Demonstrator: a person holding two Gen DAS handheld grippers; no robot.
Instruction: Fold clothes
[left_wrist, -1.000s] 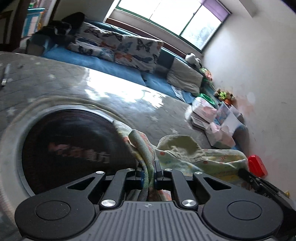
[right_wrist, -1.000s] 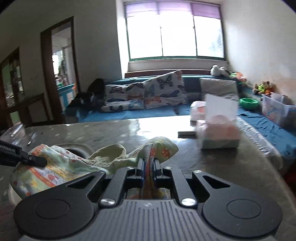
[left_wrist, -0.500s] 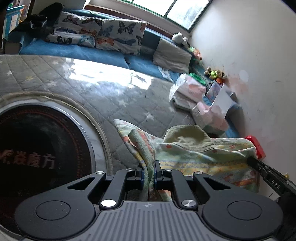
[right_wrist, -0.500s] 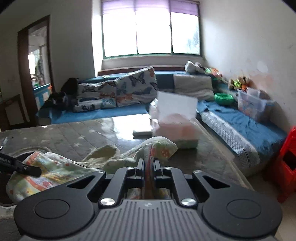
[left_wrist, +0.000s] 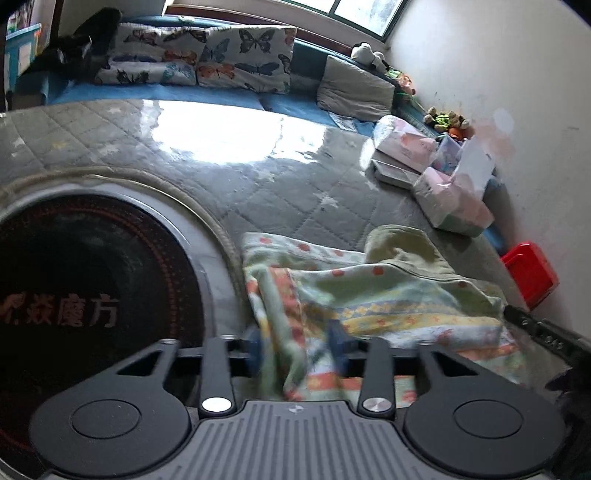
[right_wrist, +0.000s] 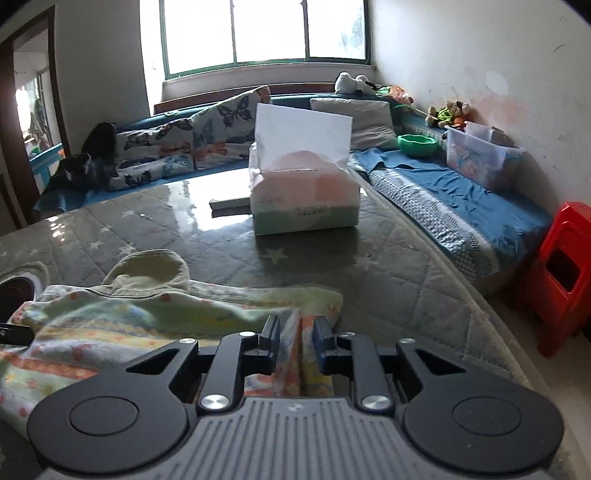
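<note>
Left wrist view: the left gripper (left_wrist: 297, 349) has its jaws opening, a fold of the pastel patterned garment (left_wrist: 369, 295) loose between the pads. That garment lies flat on the quilted grey tabletop (left_wrist: 258, 177). At 9 o'clock sits a round black panel (left_wrist: 85, 288) with red Chinese lettering, partly readable as 魔方. Right wrist view: the right gripper (right_wrist: 295, 334) is opening narrowly too, cloth between its jaws. At 12 o'clock is a tissue box (right_wrist: 304, 192), its label too blurry to read.

Both my claws angle downward; my left claw (left_wrist: 297, 349) is opening wide, my right claw (right_wrist: 296, 338) is opening narrowly.
</note>
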